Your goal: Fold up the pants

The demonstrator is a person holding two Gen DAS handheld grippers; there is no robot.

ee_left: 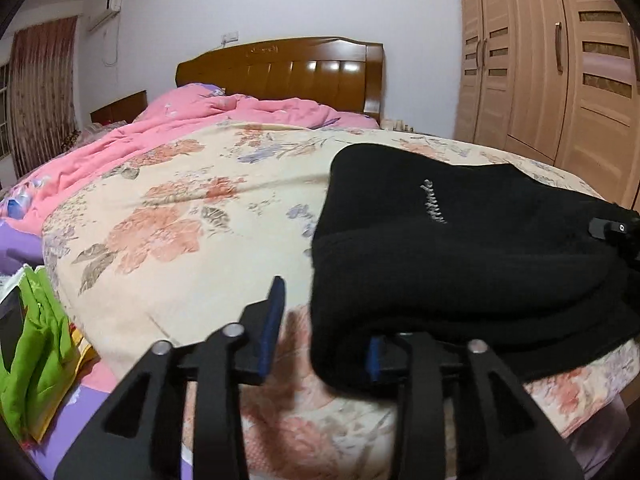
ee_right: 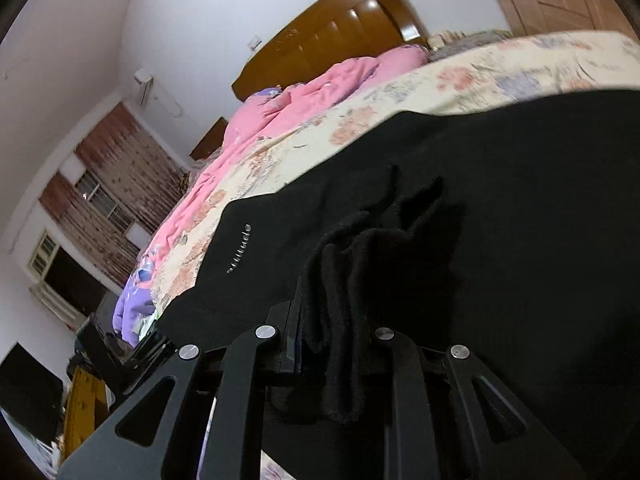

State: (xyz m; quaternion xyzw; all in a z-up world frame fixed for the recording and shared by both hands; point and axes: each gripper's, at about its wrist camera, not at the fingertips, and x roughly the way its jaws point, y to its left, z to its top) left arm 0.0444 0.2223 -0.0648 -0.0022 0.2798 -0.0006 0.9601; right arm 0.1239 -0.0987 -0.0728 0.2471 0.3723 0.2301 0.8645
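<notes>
Pants (ee_left: 460,264), black and folded into a thick bundle, lie on the floral bed (ee_left: 192,216) at right of centre in the left view, filling the lower right of the right view. Left gripper (ee_left: 324,332) stands wide open at the bundle's near edge, holding nothing; right gripper (ee_right: 340,320) is clamped on a bunched fold. Soft, limp, fleecy cloth: probably light and non-slip, best gripped through all layers at an edge.
</notes>
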